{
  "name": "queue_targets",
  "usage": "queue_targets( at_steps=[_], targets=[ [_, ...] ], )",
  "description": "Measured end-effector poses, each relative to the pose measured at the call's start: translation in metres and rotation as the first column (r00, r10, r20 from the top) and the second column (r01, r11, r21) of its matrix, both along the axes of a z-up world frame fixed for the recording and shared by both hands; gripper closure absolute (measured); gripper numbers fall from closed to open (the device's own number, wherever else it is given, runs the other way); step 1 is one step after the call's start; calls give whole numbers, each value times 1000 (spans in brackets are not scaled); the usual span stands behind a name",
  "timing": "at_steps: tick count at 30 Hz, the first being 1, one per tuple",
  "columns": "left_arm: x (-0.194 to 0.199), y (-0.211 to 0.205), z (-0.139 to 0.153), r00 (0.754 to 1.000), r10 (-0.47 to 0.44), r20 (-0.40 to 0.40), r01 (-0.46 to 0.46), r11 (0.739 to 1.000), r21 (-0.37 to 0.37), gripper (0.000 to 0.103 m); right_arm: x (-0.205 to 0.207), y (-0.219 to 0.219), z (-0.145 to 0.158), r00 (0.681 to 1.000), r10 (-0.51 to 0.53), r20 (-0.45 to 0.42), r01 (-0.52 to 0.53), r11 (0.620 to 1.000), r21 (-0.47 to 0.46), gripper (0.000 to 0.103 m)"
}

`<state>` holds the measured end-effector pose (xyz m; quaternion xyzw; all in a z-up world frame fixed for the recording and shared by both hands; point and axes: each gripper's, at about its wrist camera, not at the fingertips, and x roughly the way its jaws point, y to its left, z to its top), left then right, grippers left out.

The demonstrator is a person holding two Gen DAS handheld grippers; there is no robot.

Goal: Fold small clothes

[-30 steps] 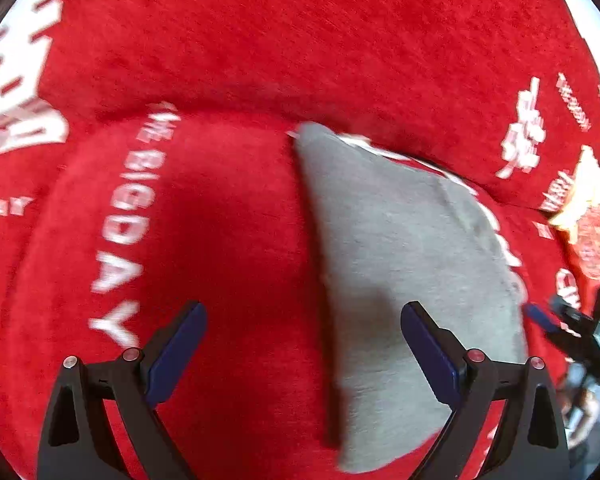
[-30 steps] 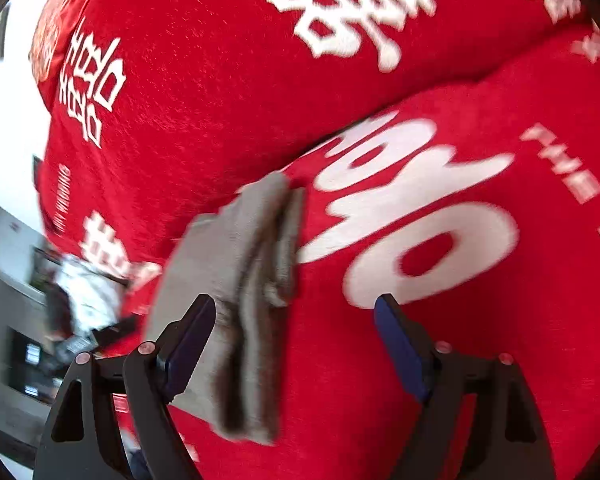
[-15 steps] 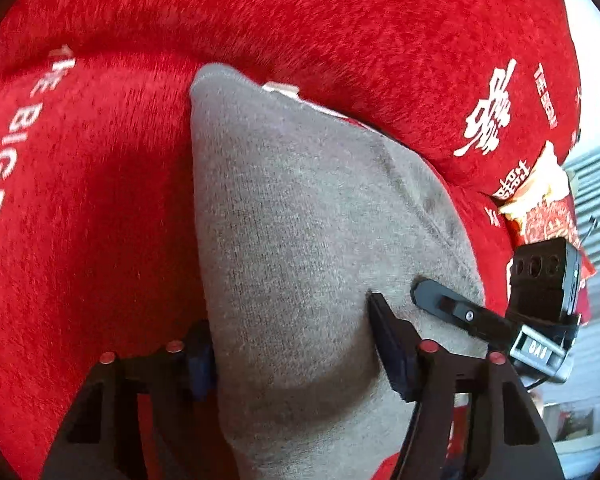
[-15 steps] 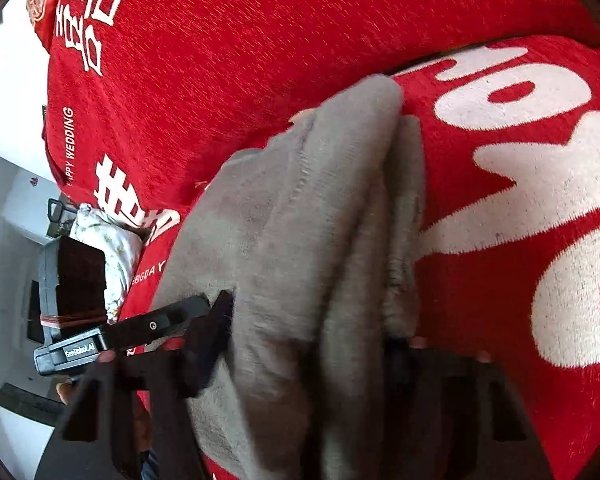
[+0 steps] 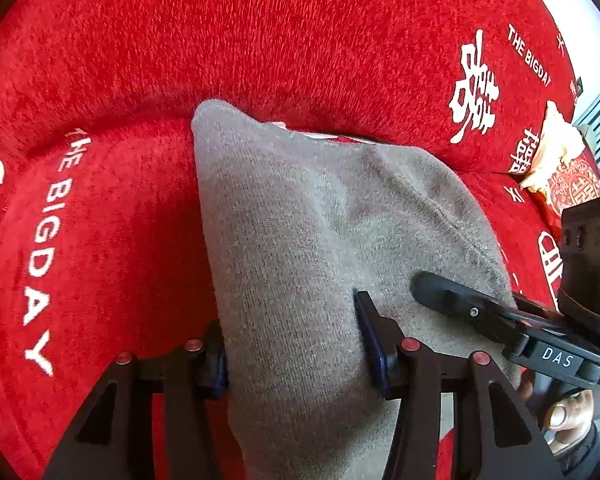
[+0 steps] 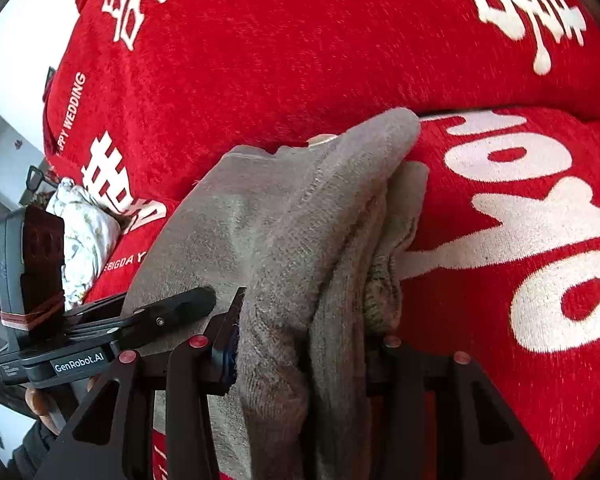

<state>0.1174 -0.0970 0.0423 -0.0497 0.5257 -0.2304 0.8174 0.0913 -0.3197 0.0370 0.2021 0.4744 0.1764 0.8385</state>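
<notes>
A grey knitted garment [image 5: 300, 240] lies folded on a red sofa seat; it also shows in the right wrist view [image 6: 300, 232], bunched in thick layers. My left gripper [image 5: 296, 356] is shut on the garment's near left edge, with cloth bulging between the fingers. My right gripper [image 6: 300, 356] is shut on the near right edge, its right finger mostly hidden by cloth. Each gripper shows in the other's view: the right one [image 5: 480, 312] at the lower right, the left one [image 6: 152, 320] at the lower left.
The red sofa cover [image 5: 300, 40] with white lettering rises as a backrest right behind the garment. A red and gold packet [image 5: 560, 176] lies at the far right. A white floral cloth [image 6: 84, 236] lies at the left.
Both grippers moved in from open and apart onto the garment's near edge and closed on it. The garment now fills more of each view.
</notes>
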Motion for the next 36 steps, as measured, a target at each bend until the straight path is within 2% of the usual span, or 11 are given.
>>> queue_targets(
  at_steps=[12, 36],
  targets=[
    [-39, 20, 5, 999, 16, 50, -18, 999, 41, 49, -19, 15, 6, 999, 29, 16, -28, 998, -51, 56],
    [-89, 45, 7, 995, 20, 102, -28, 997, 73, 50, -45, 42, 9, 997, 69, 44, -63, 990, -124, 56]
  ],
)
